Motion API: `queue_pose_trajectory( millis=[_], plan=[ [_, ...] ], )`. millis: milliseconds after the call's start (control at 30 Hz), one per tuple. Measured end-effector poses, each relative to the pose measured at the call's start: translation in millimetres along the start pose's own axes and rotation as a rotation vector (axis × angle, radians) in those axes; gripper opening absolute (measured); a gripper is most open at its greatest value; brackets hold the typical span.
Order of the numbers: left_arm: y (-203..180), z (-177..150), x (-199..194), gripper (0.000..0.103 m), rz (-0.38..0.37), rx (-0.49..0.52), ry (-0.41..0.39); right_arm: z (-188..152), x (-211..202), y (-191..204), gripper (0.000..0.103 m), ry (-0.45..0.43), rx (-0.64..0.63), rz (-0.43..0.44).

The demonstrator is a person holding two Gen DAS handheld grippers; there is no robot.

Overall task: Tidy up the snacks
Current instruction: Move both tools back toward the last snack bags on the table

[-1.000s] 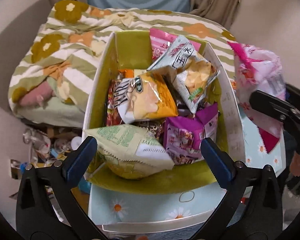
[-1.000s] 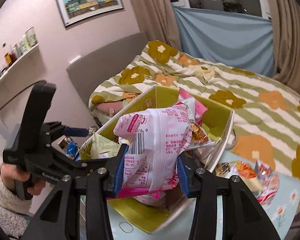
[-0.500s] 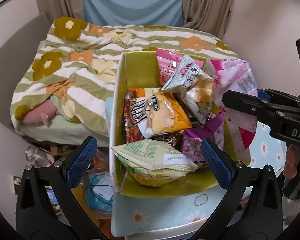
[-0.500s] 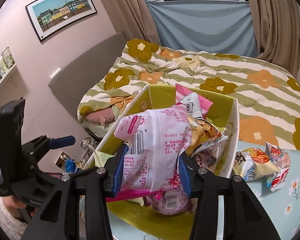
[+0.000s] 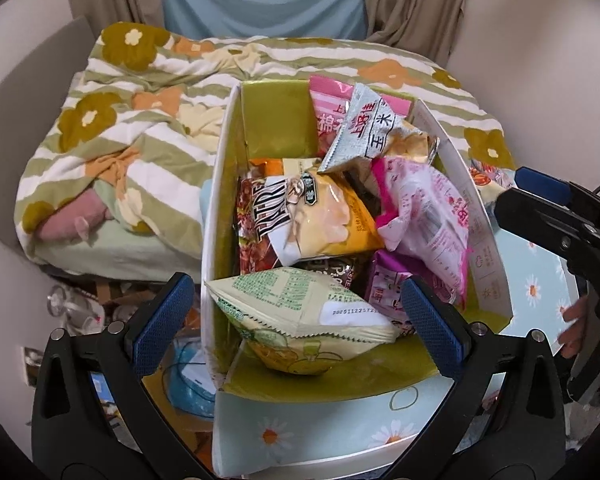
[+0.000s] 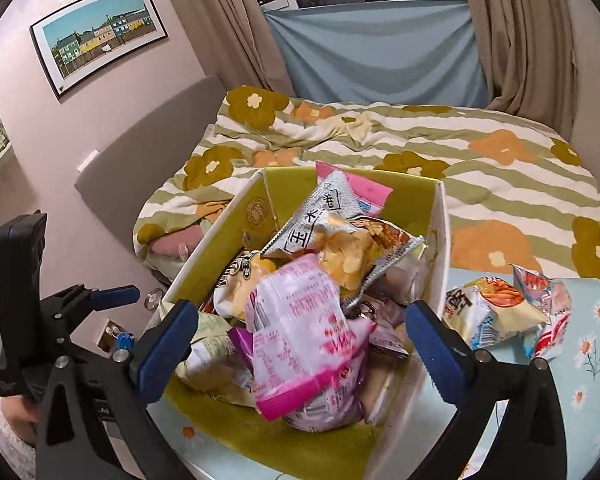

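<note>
A white cardboard box with a green lining stands on the table and is heaped with snack bags. Among them a pink-and-white bag lies loose on top, at the box's right side. My right gripper hangs over it, its jaws opening wide; the bag sits between the blue pads, which do not touch it. My left gripper is open above the box's near end, over a pale green bag, with nothing gripped. A yellow chips bag and a silver bag lie further in.
Two more snack bags lie on the daisy-print table to the right of the box. A bed with a flowered striped quilt fills the space behind. Floor clutter shows left of the table.
The right gripper's jaws have spread apart and let go of the pink-and-white bag, which has dropped onto the pile in the box. The left gripper stays open over the near end.
</note>
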State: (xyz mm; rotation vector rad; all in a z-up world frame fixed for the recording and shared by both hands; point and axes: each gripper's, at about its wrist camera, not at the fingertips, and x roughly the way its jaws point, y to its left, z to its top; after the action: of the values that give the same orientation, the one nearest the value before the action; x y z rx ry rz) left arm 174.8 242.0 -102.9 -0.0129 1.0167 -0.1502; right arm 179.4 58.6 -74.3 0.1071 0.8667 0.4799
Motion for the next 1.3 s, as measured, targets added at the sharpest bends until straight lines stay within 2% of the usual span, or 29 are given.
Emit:
queue_pose_trajectory(
  millis=[233,433,700,833,967,1067,1167,1300],
  plan=[
    [-10,5,-19,0.103,-0.003,-0.003,-0.037,2,-29,-4,0.103,-0.011,-0.024,-0.033],
    [-29,14,-31,0.103,-0.039,0.008,-0.059,2,-65,-25,0.103,-0.032,0.029,-0.089],
    [-91,21,-29,0.103,-0.075,0.081,-0.077,-6,-116,-72,0.103,-0.067,0.085,-0.195],
    [-133,26,-24,0.103,-0.063,0.142,-0.090,-10,-133,-112,0.103,-0.072,0.120,-0.193],
    [-182,37,-8,0.103,-0.042,0.217,-0.069,-10,-142,-158,0.103,-0.059,0.140,-0.171],
    [-220,51,16,0.103,-0.016,0.289,-0.017,-11,-143,-184,0.103,-0.048,0.121,-0.172],
    [-247,62,39,0.103,0.005,0.340,0.011,-13,-135,-213,0.103,-0.018,0.094,-0.177],
    [-278,72,78,0.103,0.051,0.433,0.062,-17,-118,-252,0.103,0.032,0.105,-0.144]
  ],
)
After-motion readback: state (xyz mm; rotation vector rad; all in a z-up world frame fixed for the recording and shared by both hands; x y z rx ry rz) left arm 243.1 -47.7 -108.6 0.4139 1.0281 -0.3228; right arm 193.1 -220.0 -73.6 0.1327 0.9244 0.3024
